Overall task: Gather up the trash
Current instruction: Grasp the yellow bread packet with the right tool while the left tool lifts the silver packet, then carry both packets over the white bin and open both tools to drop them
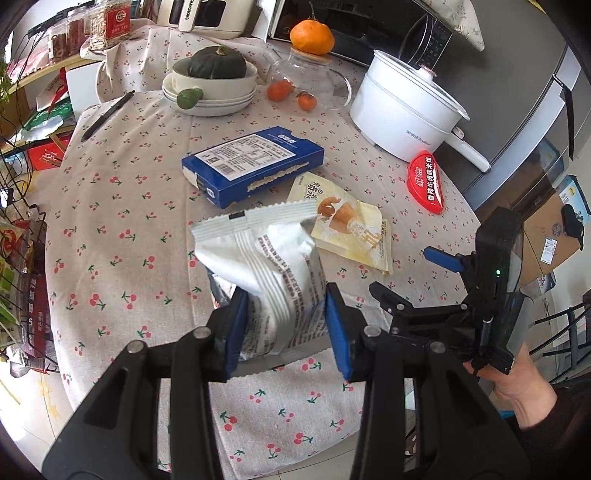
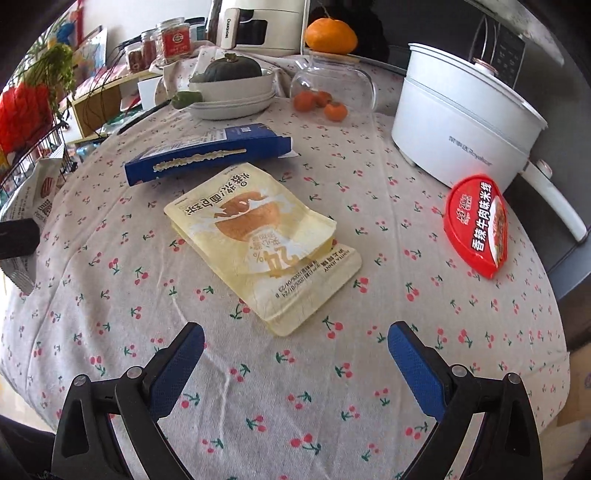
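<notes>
Left gripper (image 1: 284, 325) is part-way closed, its 2 blue pads pressed onto the sides of a crumpled white snack wrapper (image 1: 266, 266), which it holds raised above the bench's near edge. Right gripper (image 2: 295, 354) stands wide apart with nothing between its jaws, pointing steeply down at the cherry-print tablecloth (image 2: 110, 314) just short of a flat yellow bread wrapper (image 2: 258, 243) lying near the middle of the bench.

Beyond the yellow wrapper lies a blue carton (image 2: 207, 155), torn open along 1 long side; the 2 look to touch or overlap. Toward the right edge of the bench lies a red half-round lid (image 2: 476, 225), well apart from the yellow wrapper, with a white electric pot (image 2: 458, 122) just behind it. At the far edge stand a stack of white bowls holding a dark green squash (image 2: 232, 66), a glass teapot (image 2: 332, 85) with a large orange (image 2: 330, 35) resting on its lid, and small tangerines (image 2: 321, 103) at its foot. A black pen (image 1: 107, 114) lies toward the far left corner. Nothing stands between the right gripper and the yellow wrapper.

From the left wrist view, a person's hand (image 1: 517, 380) grips the right gripper's handle at the bench's right near edge, a dark sleeve behind it.
</notes>
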